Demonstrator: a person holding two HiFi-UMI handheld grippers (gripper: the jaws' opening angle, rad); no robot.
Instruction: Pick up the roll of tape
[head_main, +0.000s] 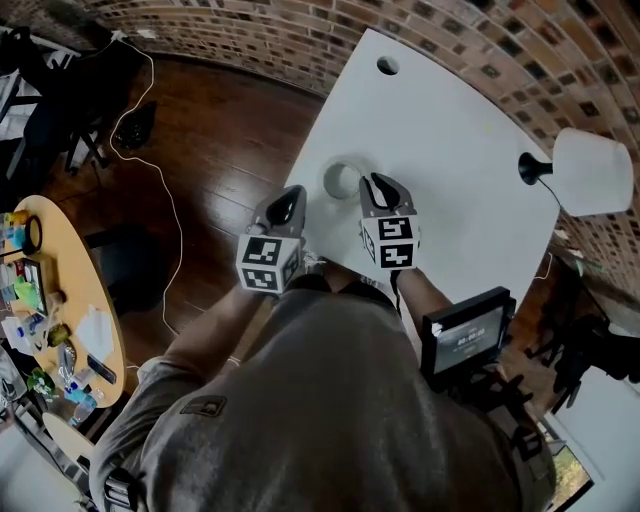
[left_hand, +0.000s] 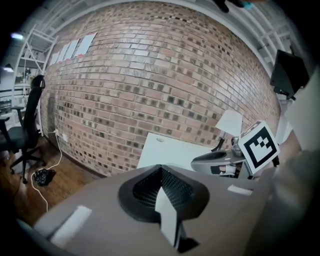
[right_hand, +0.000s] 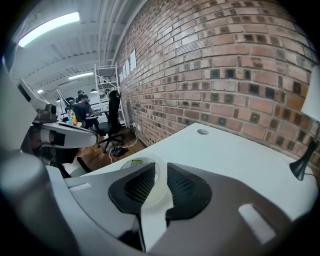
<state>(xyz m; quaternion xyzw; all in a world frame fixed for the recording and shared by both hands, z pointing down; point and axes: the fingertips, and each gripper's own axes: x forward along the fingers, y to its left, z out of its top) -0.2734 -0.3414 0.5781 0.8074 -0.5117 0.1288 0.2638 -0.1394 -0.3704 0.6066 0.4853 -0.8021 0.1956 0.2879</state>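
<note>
The roll of tape (head_main: 342, 180), pale and translucent, lies flat near the left edge of the white table (head_main: 450, 150). My right gripper (head_main: 375, 184) hangs right beside it. In the right gripper view the roll of tape (right_hand: 156, 182) shows through the narrow gap between the right gripper's (right_hand: 161, 166) jaws, which stand a little apart without pressing on it. My left gripper (head_main: 292, 194) is left of the roll at the table's edge, and its (left_hand: 161, 169) black pads meet with nothing between them. The left gripper view does not show the roll.
A lamp with a white shade (head_main: 592, 170) stands at the table's right edge. A cable hole (head_main: 387, 66) sits at the far end. A small screen (head_main: 465, 335) is near my right arm. A cluttered round wooden table (head_main: 70, 290) stands left; brick wall behind.
</note>
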